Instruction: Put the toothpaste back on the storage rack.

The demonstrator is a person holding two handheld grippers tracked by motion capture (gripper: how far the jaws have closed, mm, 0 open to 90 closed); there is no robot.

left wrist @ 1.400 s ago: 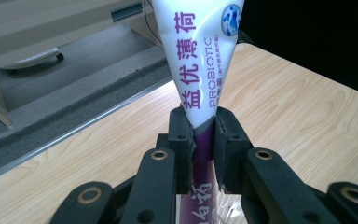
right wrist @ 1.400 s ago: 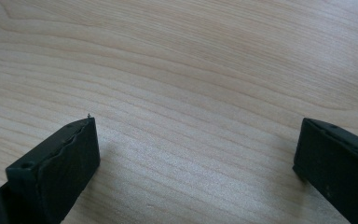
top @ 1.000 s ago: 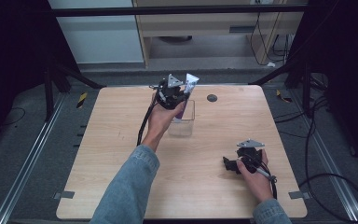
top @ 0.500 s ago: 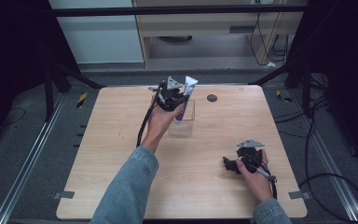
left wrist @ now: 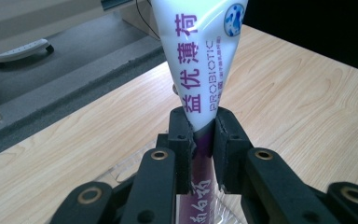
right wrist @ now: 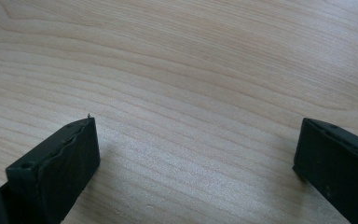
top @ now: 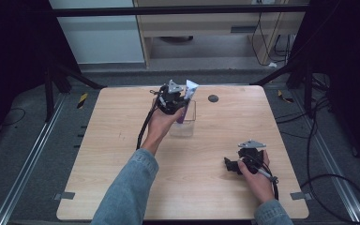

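A white and purple tube (left wrist: 200,65) with printed lettering stands upright between the jaws of my left gripper (left wrist: 204,133), which is shut on it. In the high view the left gripper (top: 172,99) holds the tube (top: 188,93) over a clear plastic box (top: 185,123) at the table's far middle; the tube's lower purple end reaches down into the box. My right gripper (top: 232,165) rests low over the table near the front right, its jaws wide apart (right wrist: 196,144) with bare wood between them.
A small dark round disc (top: 213,98) lies on the wooden table (top: 112,154) just right of the box. Black cables trail from both grippers. The floor beyond the table's far edge carries a cabinet and black frame legs.
The left gripper with the tube has shifted very slightly toward the box. The right gripper has stayed in place.
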